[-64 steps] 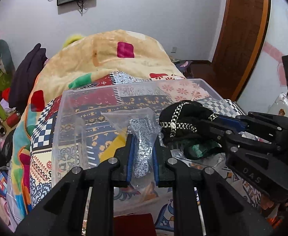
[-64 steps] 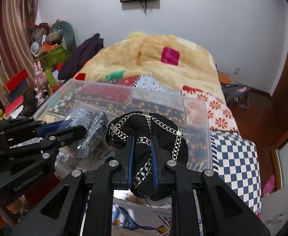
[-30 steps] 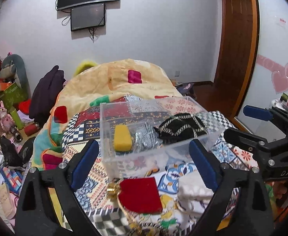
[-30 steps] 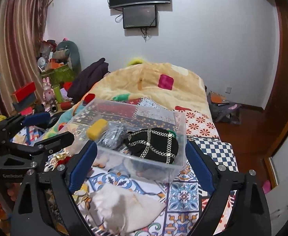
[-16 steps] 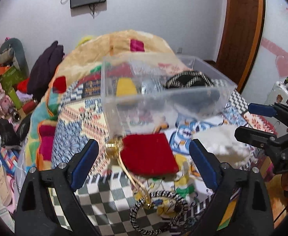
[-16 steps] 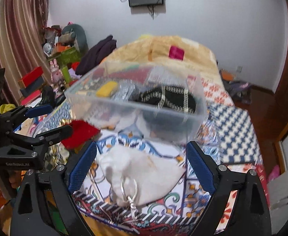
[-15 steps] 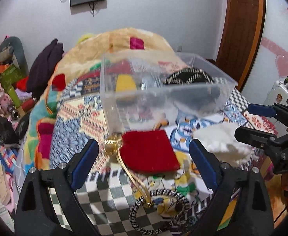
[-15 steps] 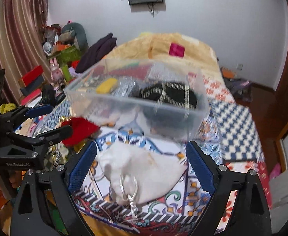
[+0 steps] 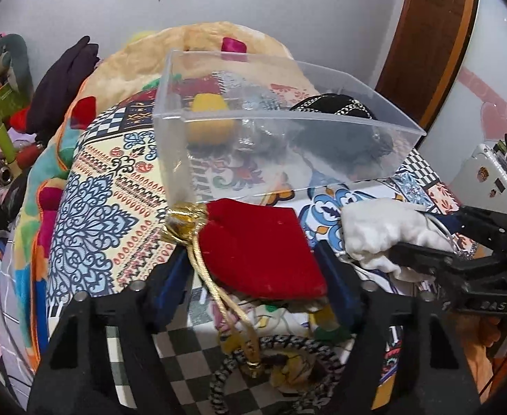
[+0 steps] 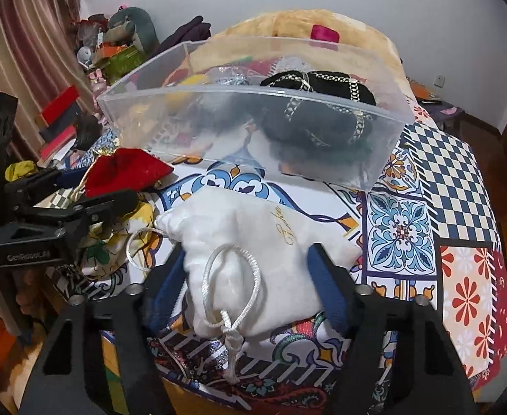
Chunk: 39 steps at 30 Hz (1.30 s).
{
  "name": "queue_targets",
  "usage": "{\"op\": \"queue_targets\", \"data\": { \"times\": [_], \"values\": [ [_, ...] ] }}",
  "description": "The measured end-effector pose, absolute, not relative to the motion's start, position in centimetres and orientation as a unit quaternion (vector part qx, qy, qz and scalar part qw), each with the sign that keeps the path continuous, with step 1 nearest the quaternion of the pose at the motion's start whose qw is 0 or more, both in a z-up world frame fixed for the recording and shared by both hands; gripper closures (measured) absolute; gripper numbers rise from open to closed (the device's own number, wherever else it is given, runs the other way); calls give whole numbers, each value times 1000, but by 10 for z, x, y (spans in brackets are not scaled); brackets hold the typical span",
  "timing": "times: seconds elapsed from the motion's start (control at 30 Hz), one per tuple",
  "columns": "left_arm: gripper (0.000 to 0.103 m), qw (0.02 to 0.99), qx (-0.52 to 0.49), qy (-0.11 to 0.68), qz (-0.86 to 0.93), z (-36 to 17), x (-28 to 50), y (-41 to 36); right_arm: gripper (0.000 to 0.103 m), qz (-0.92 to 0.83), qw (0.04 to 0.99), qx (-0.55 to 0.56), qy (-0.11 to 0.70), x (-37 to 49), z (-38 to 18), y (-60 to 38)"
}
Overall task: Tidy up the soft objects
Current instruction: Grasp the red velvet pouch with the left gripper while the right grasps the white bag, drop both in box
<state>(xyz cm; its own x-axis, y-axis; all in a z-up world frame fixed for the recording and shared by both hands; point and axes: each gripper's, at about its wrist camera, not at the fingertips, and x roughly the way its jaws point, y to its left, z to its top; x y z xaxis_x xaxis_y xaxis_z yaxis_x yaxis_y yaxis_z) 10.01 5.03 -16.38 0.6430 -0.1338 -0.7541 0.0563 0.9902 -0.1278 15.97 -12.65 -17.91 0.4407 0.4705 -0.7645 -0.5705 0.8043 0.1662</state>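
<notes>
Bedspread (image 10: 443, 180), patchwork-patterned, is seen under everything, with a clear plastic bin (image 10: 239, 128) resting on it; a black chain-trimmed pouch (image 10: 319, 103), a silver packet and a yellow piece are already held inside. Just in front of the bin, a white drawstring pouch (image 10: 253, 259) is straddled by the widely spread right gripper (image 10: 250, 283), its cord end pointed back toward the tool. Beside it, also in front of the bin, a red velvet pouch (image 9: 257, 245) is bracketed by the equally wide left gripper (image 9: 253, 273), gold cord (image 9: 219, 290) trailing toward the tool. Each pouch is judged nearest its own gripper; nothing is clamped yet.
</notes>
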Motion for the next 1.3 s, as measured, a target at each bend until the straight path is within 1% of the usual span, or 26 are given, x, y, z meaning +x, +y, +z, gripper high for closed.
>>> {"op": "queue_targets", "data": {
  "times": [0.07, 0.1, 0.17, 0.23, 0.27, 0.33, 0.37, 0.53, 0.93, 1.3],
  "values": [
    [40, 906, -44, 417, -50, -163, 100, 50, 62, 304, 849, -57, 429, 160, -180, -128],
    [43, 907, -43, 415, -49, -161, 100, 49, 65, 302, 850, -56, 429, 160, -180, -129],
    [48, 912, -43, 406, -45, -157, 98, 48, 76, 301, 851, -50, 428, 163, -179, -134],
    [59, 915, -47, 398, -48, -151, 95, 49, 81, 305, 850, -41, 428, 165, -177, -140],
    [62, 916, -49, 396, -50, -148, 95, 50, 83, 305, 850, -39, 427, 165, -176, -143],
    [77, 915, -51, 395, -55, -145, 95, 50, 85, 305, 853, -39, 422, 164, -174, -145],
    [81, 915, -50, 396, -56, -144, 95, 51, 86, 306, 854, -40, 419, 163, -173, -146],
    [85, 917, -49, 393, -54, -140, 93, 50, 89, 309, 862, -39, 401, 156, -164, -151],
    [85, 939, -61, 332, -66, -97, 77, 48, 89, 302, 897, -23, 322, 143, -108, -159],
    [85, 959, -66, 272, -50, -53, 98, 50, 89, 289, 918, -8, 271, 174, -70, -146]
  ]
}}
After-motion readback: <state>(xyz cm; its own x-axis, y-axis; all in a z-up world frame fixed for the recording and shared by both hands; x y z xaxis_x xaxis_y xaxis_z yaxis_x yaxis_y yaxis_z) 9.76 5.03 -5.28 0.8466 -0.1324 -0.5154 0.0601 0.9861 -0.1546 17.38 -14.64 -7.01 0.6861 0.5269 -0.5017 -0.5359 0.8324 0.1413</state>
